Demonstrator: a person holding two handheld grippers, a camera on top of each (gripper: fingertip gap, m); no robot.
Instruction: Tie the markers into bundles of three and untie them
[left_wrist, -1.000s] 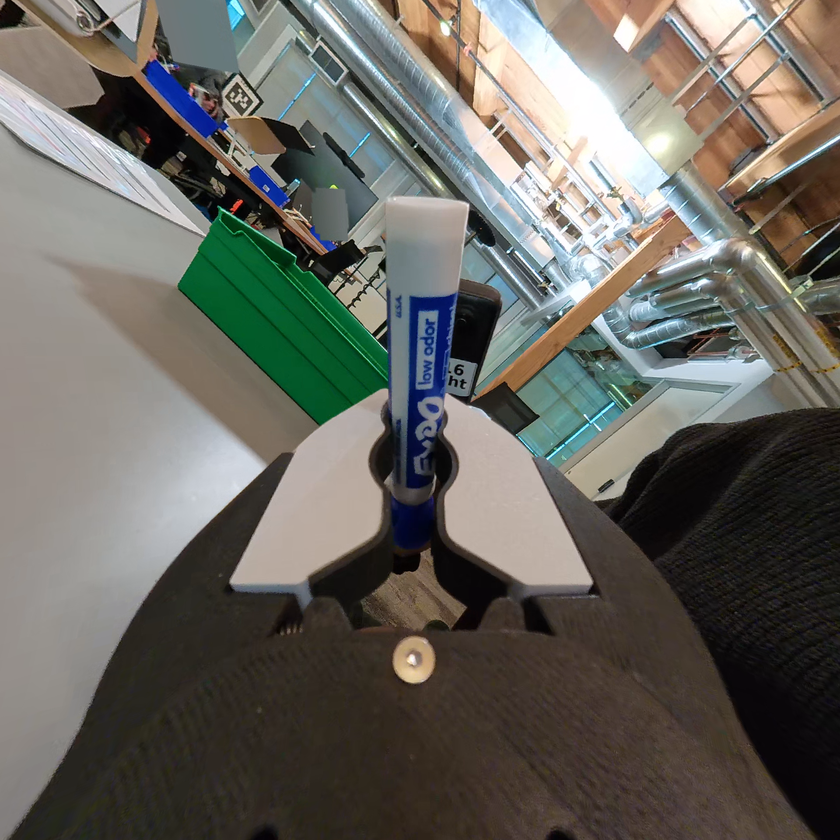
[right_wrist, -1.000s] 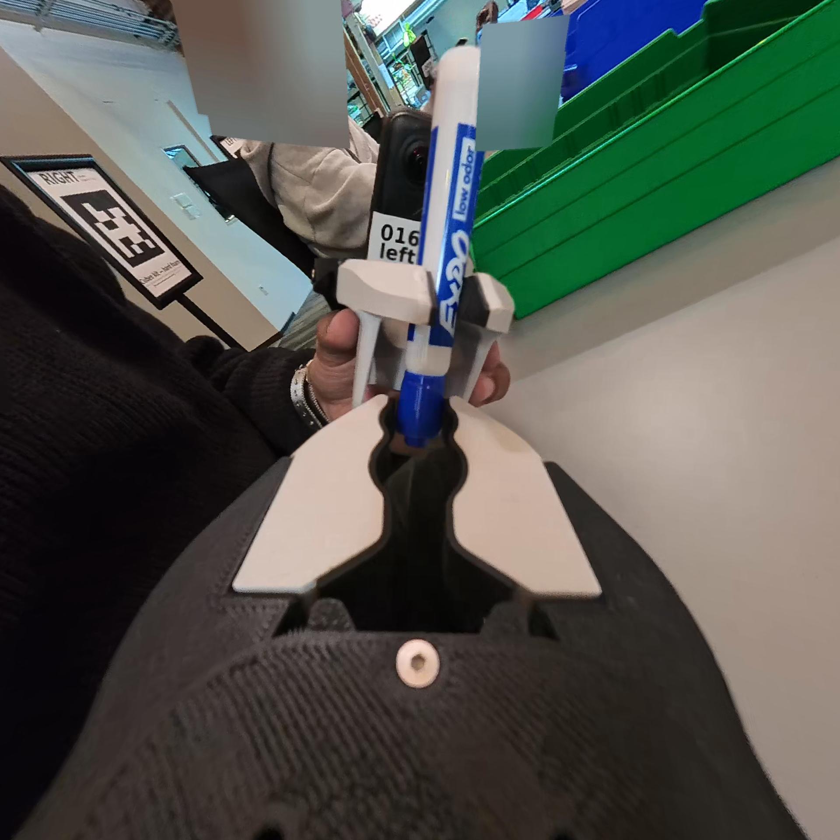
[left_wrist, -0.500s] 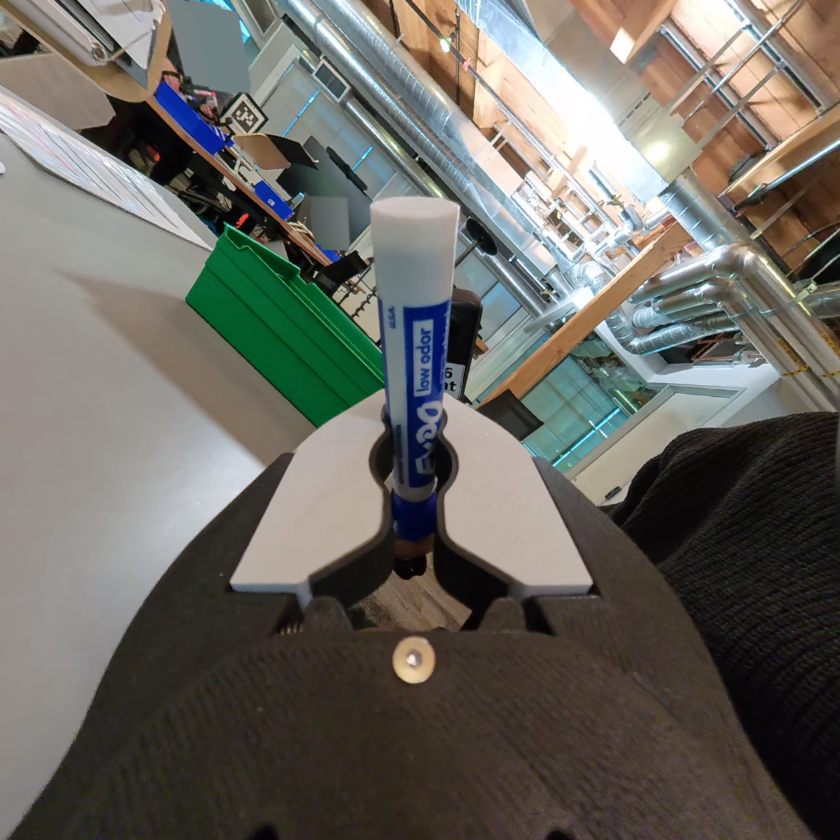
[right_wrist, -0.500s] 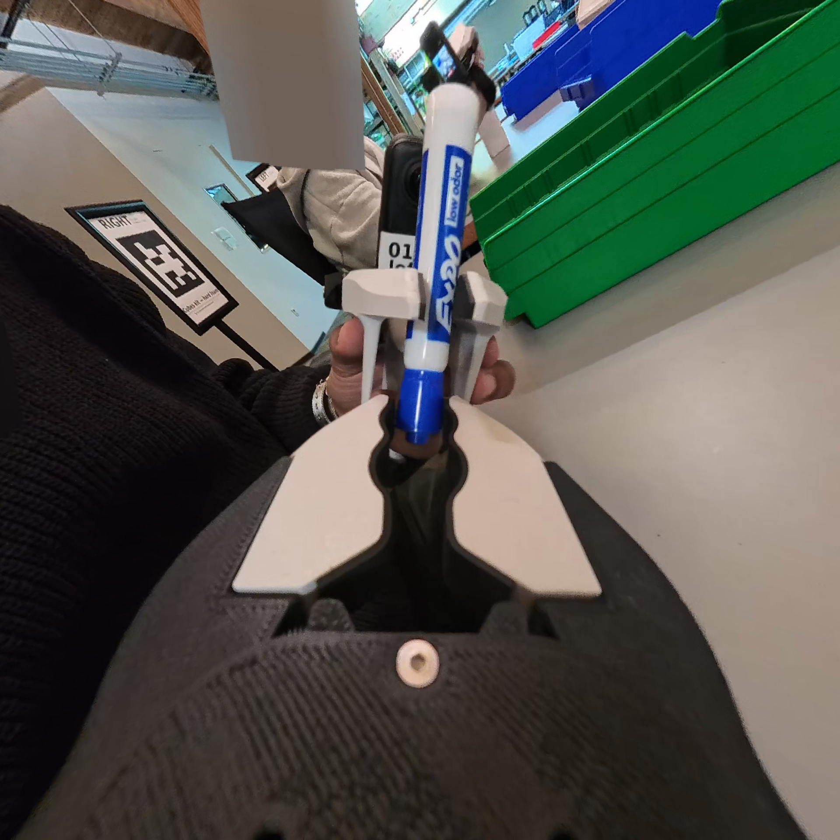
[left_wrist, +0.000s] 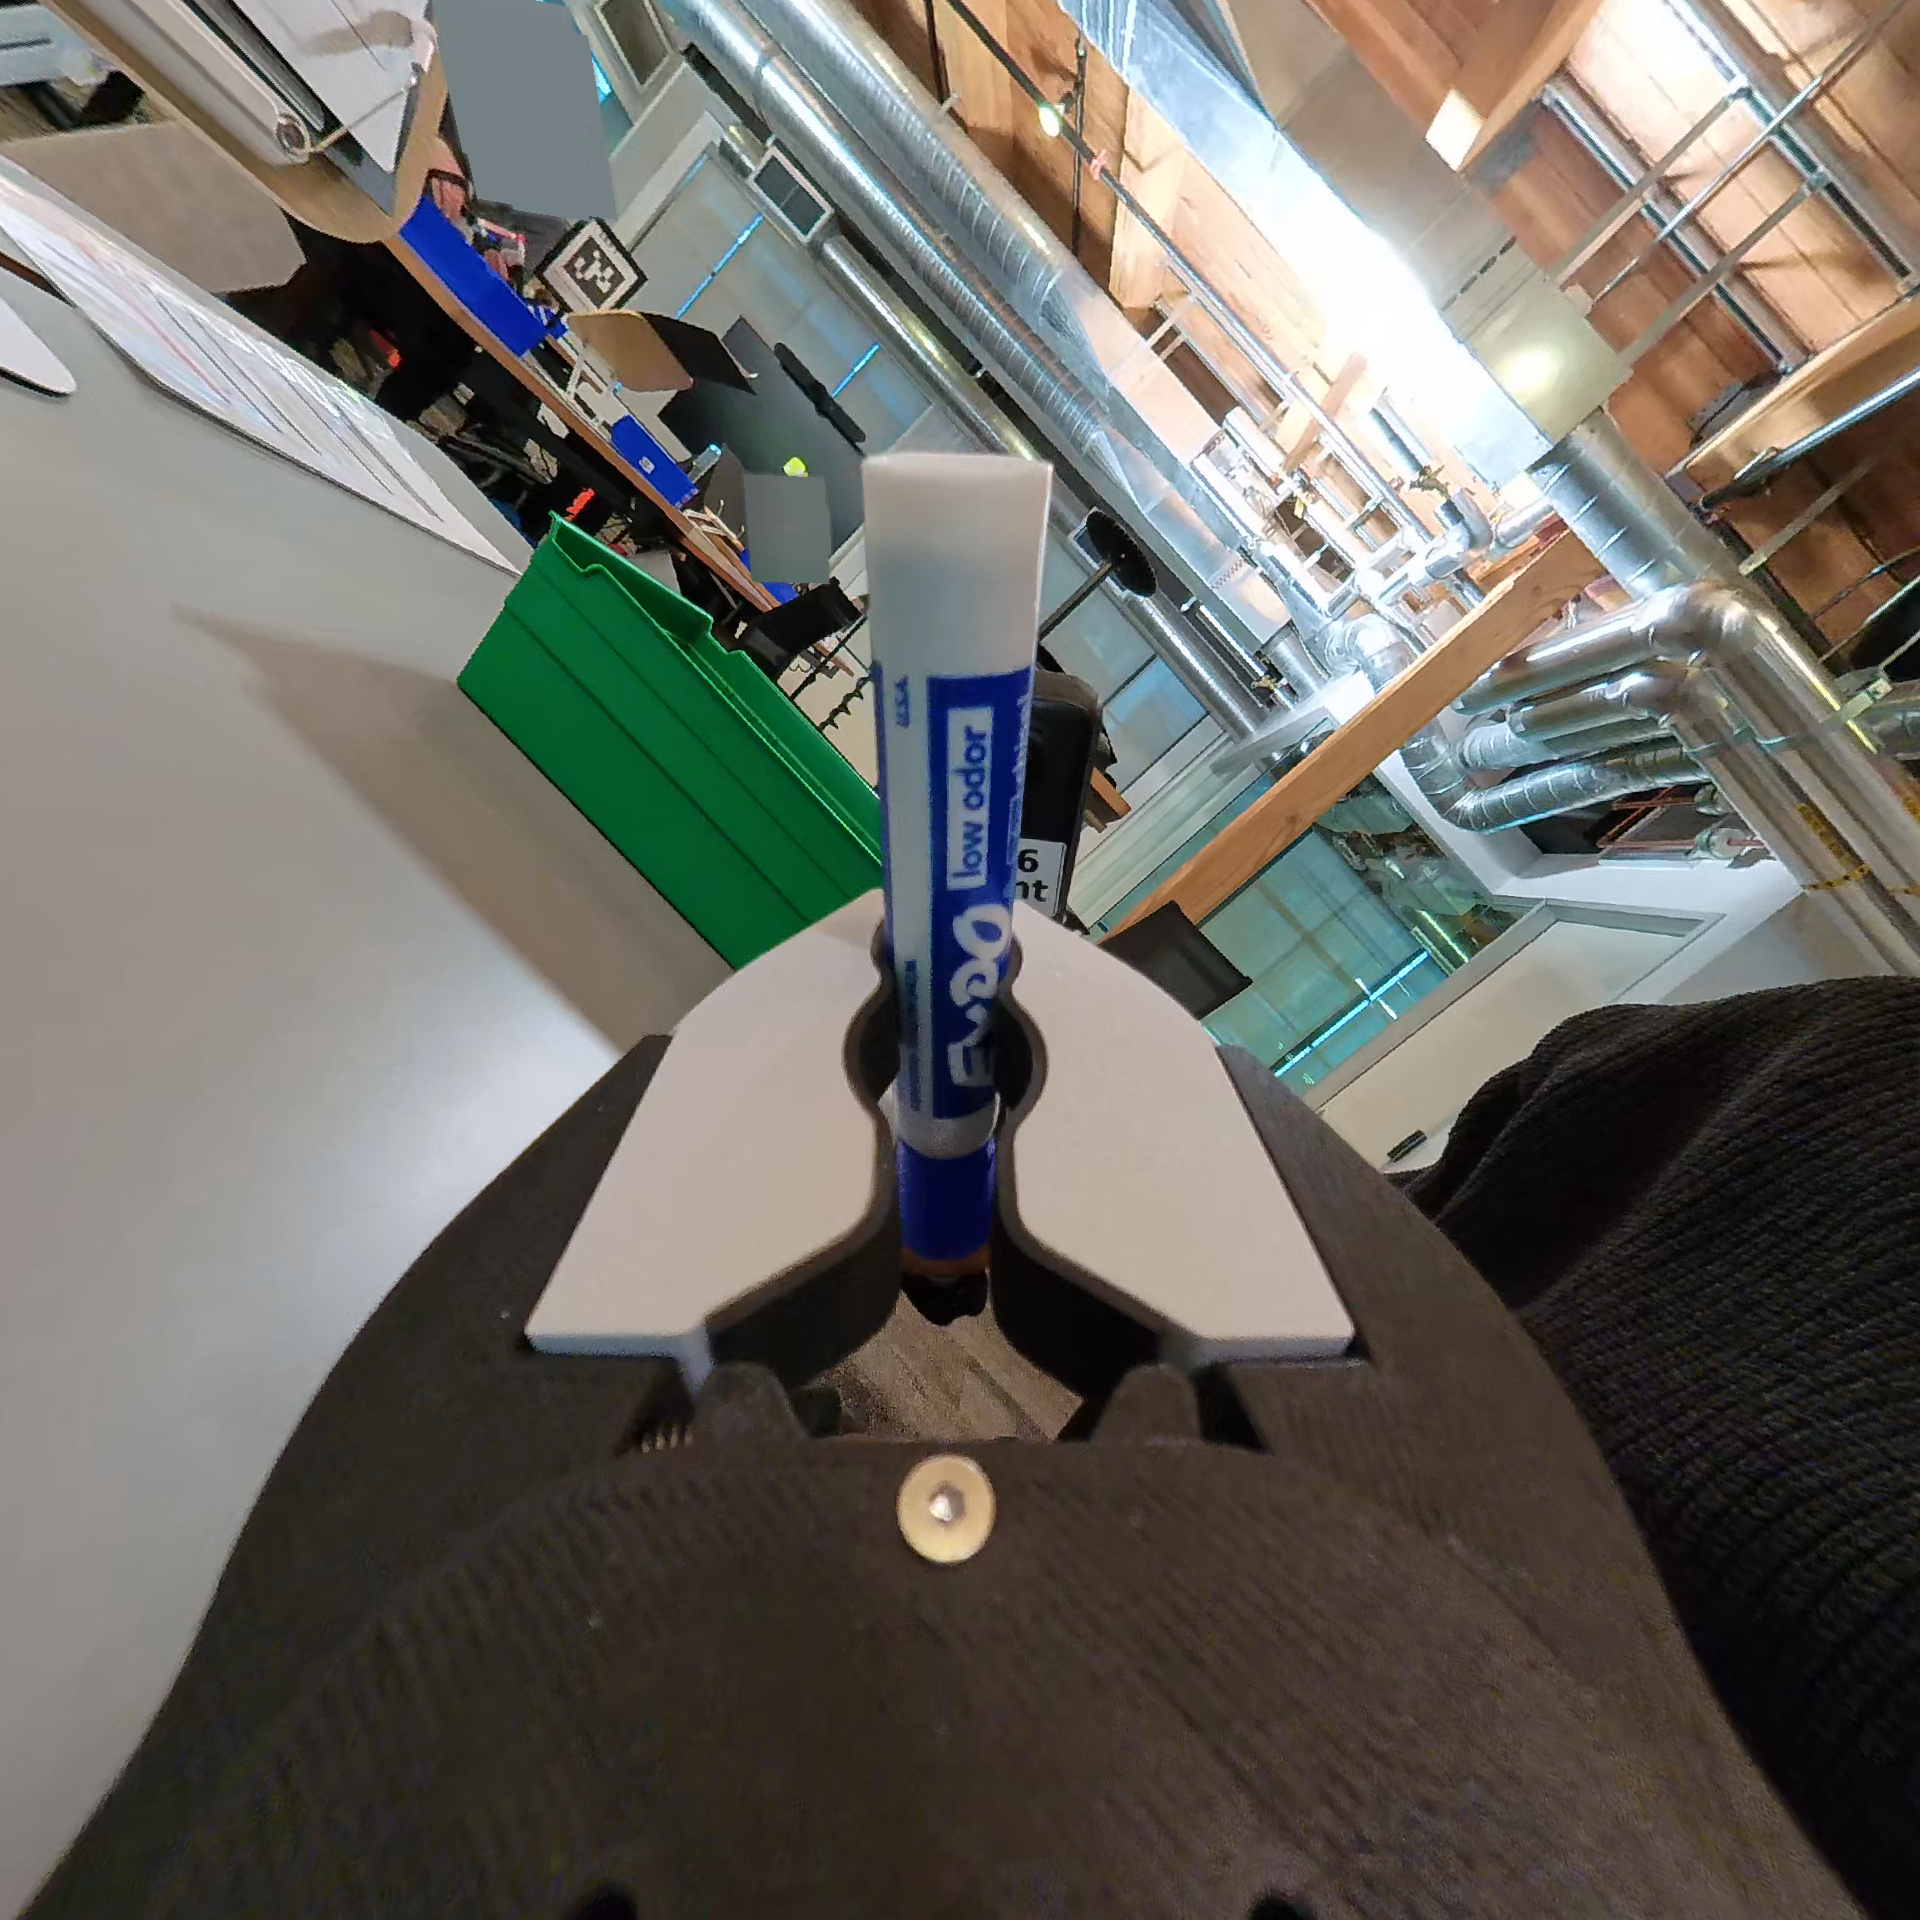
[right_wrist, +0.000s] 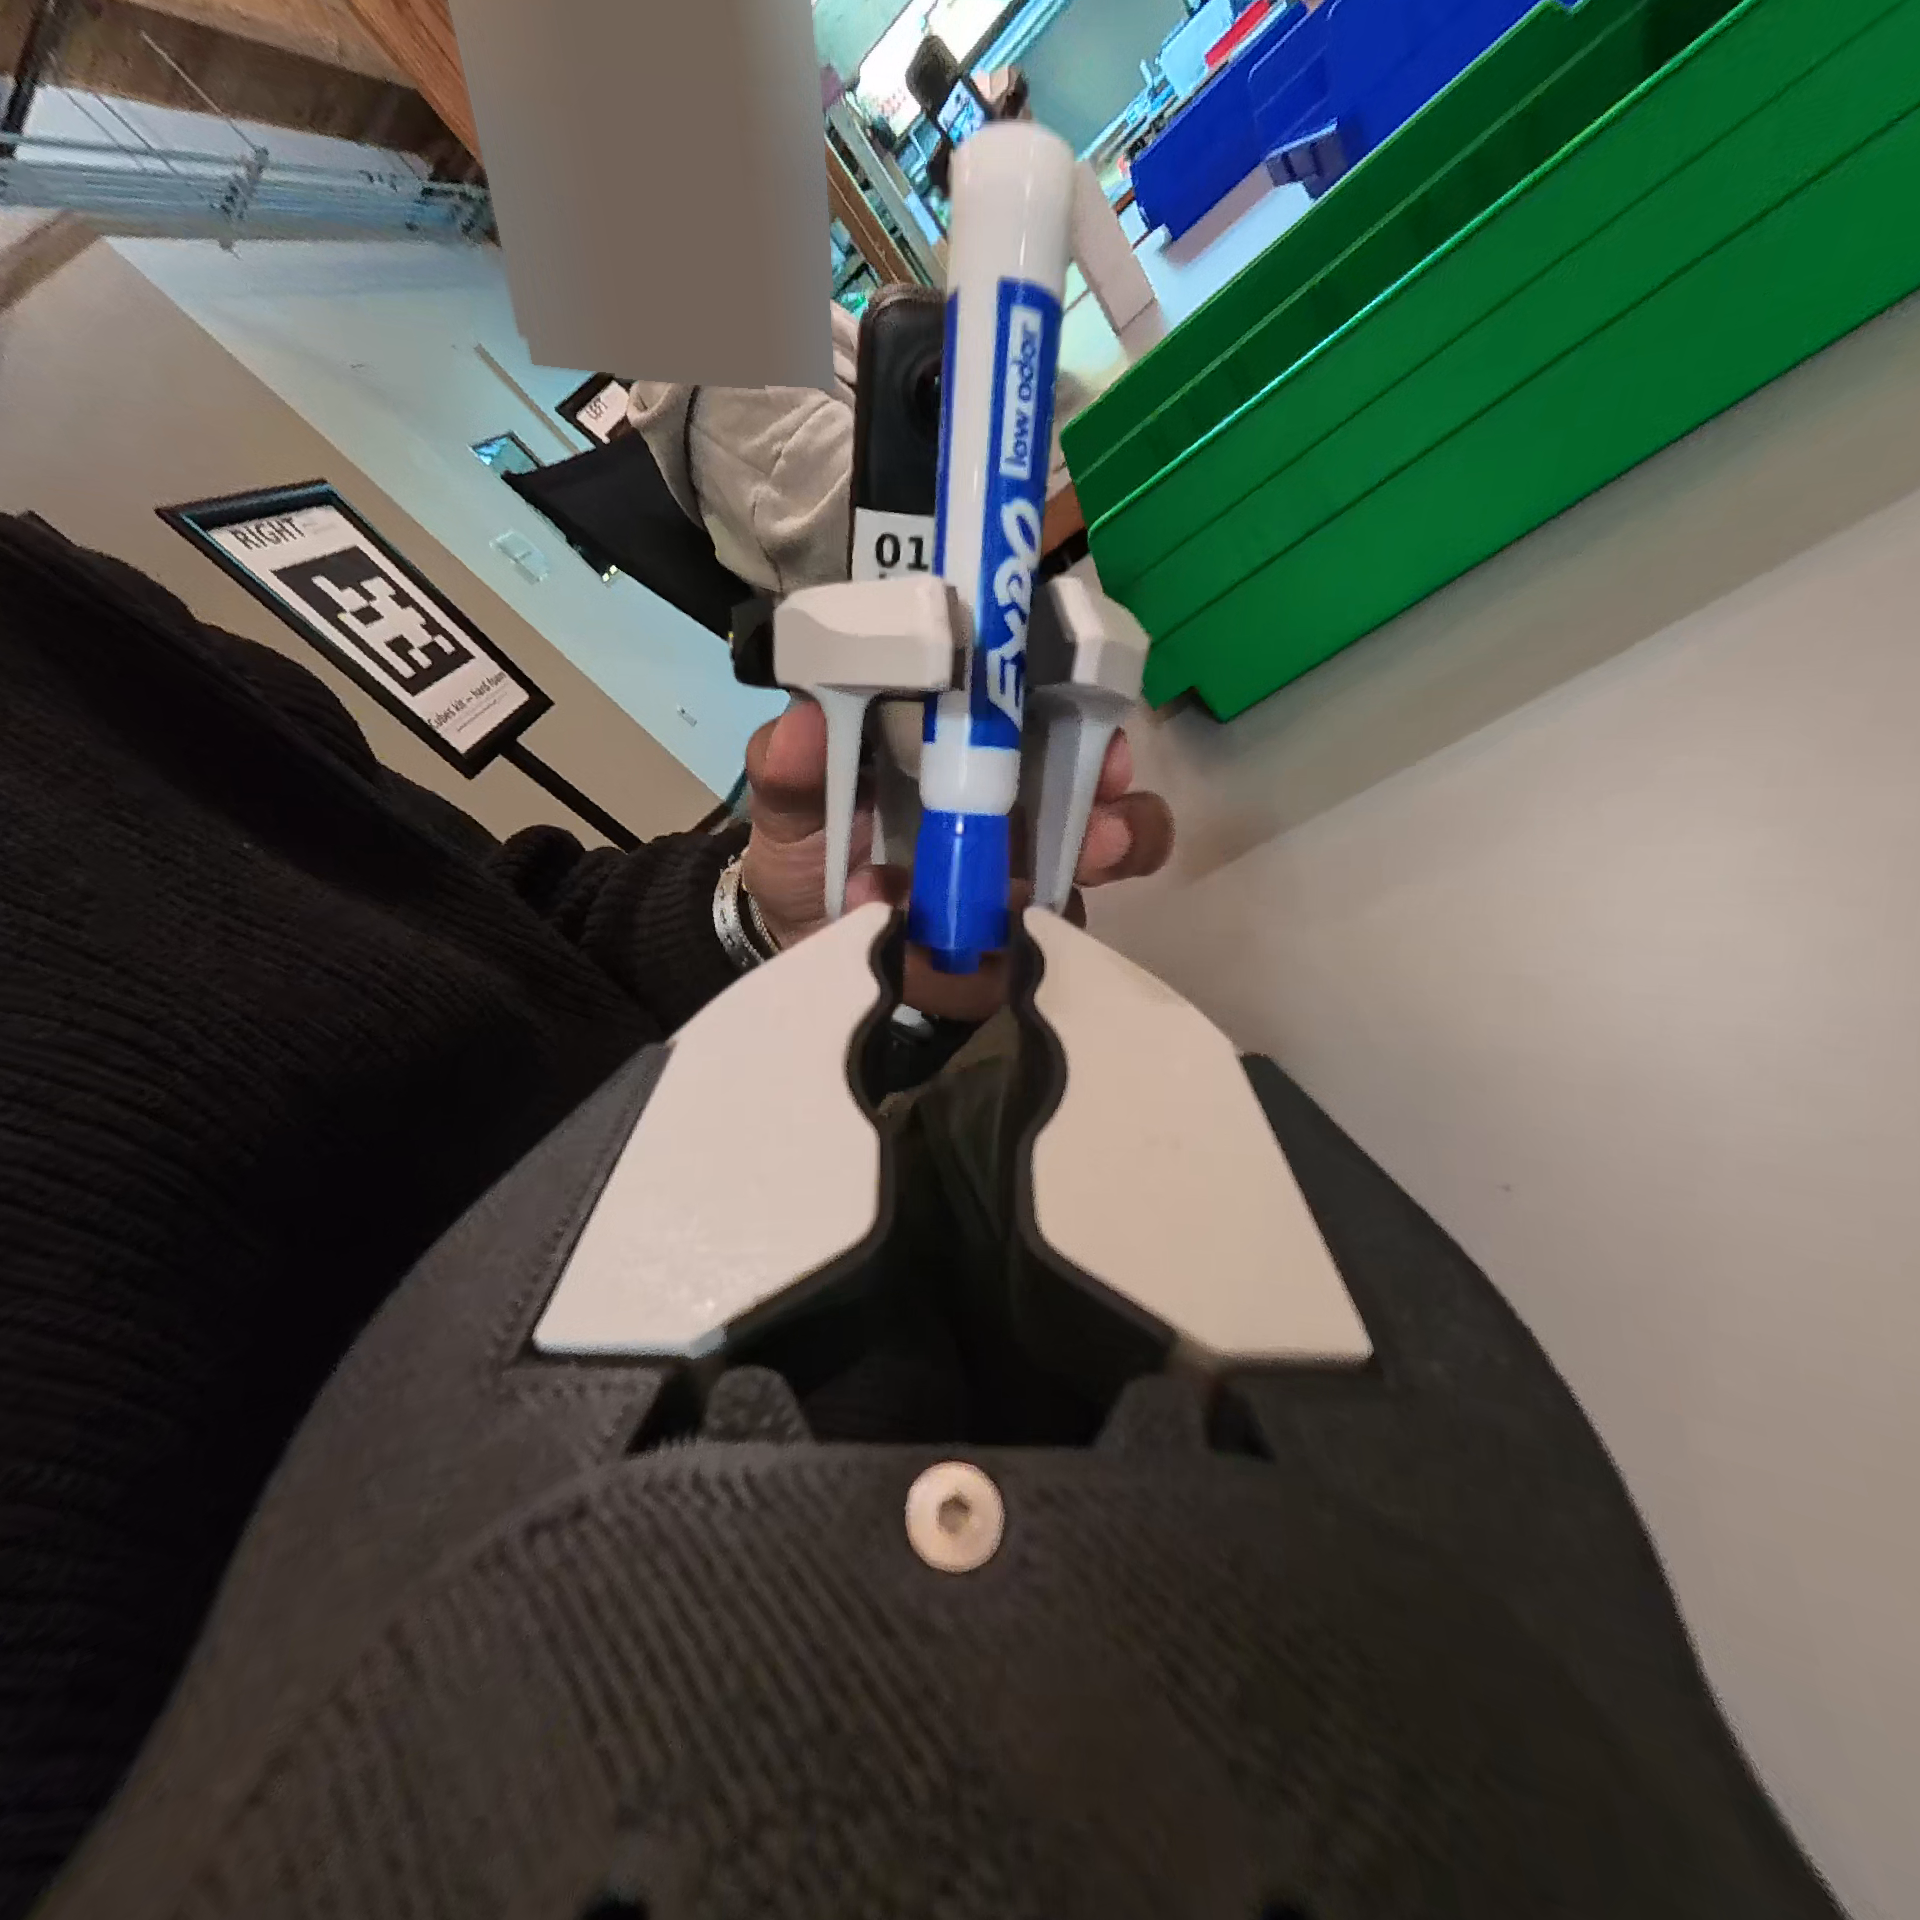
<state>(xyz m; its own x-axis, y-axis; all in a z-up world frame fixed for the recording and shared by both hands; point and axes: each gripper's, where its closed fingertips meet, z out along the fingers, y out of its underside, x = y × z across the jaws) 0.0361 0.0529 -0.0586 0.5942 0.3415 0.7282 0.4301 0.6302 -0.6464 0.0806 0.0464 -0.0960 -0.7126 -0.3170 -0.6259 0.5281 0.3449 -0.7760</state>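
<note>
**Marker gripped by left jaws, cap at the right jaws' tips**

Since the earlier frames the marker (right_wrist: 987, 499) has drawn back a little in the right wrist view: its blue cap (right_wrist: 958, 894) now sits only at the very tips of the right gripper (right_wrist: 961, 951), slightly higher in the frame than before. The right jaws stand narrowly apart around the cap's end; whether they press on it cannot be told. The left gripper (left_wrist: 948, 1023) is closed on the marker's white-and-blue barrel (left_wrist: 951, 790), which stands upright in the centre of the left wrist view with its flat white end at the top. In the right view a hand (right_wrist: 800, 831) holds the left gripper from behind. A grey worktop (left_wrist: 260, 935) fills the left of the left view, with a green bin (left_wrist: 665, 769) at centre left. A dark knitted sleeve (right_wrist: 260, 935) covers the left of the right view.
</note>
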